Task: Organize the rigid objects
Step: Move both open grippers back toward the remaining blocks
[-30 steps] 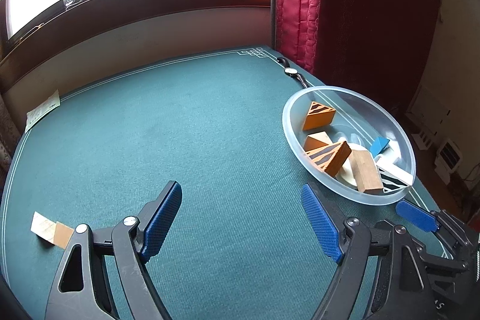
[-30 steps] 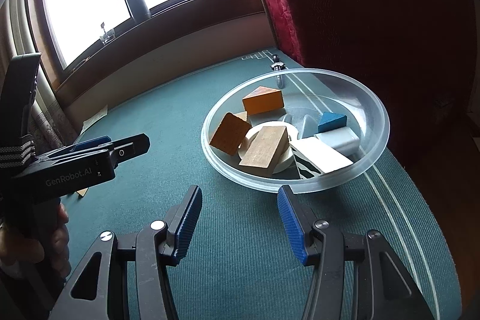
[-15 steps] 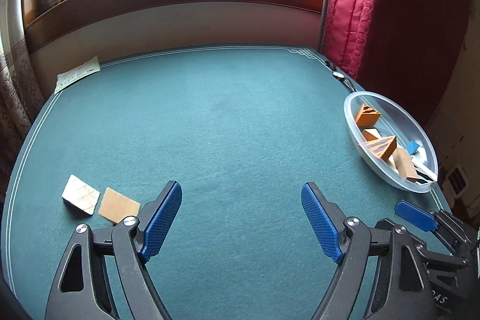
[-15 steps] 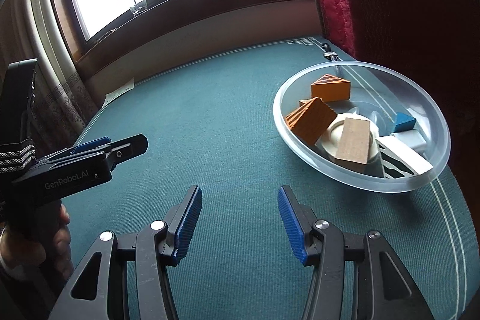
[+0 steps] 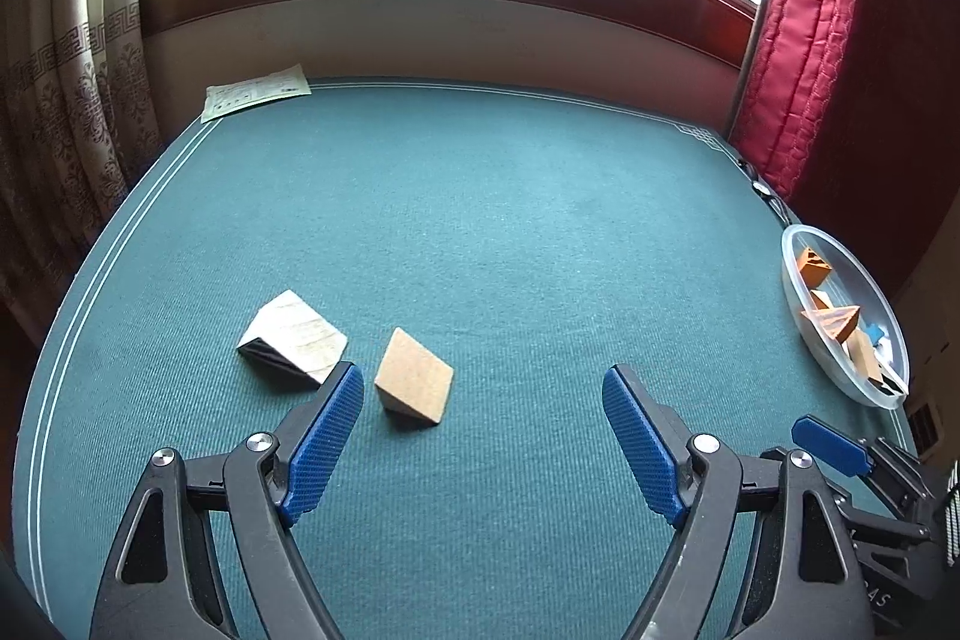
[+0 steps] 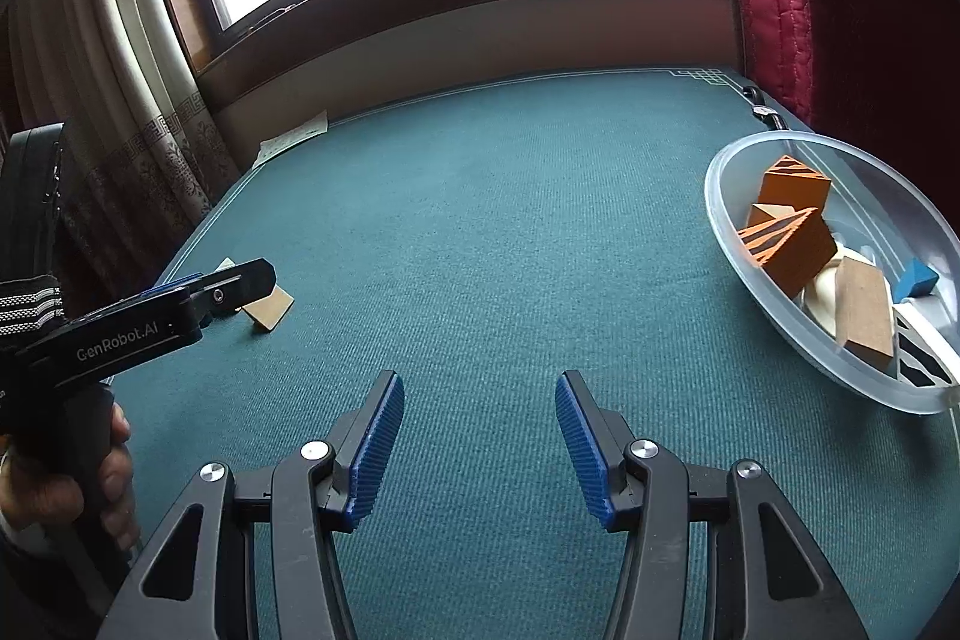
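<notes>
Both claws empty, left claw point(image 5: 483, 436) spread wide, right claw point(image 6: 480, 445) narrower; two wedge blocks point(image 5: 414, 383) ahead of the left claw remain on the tabletop point(image 5: 510, 220), the rest already in the bowl point(image 6: 729, 226) at its right

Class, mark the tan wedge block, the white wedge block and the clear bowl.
tan wedge block point(image 5: 414, 370), left wrist view, sloped top face.
white wedge block point(image 5: 297, 334), left wrist view, pale top face.
clear bowl point(image 6: 720, 220), right wrist view, near rim.

Left gripper point(image 5: 483, 436), jaws spread wide with nothing between the blue pads, above a green felt table point(image 5: 510, 220). A tan wooden wedge point(image 5: 414, 377) lies just ahead, nearer the left pad; a white wedge point(image 5: 294, 340) with a black side face lies just beside it, apart. A clear bowl point(image 5: 888, 340) of blocks sits at the right edge. A paper sheet point(image 5: 258, 91) lies at the far left corner.
</notes>
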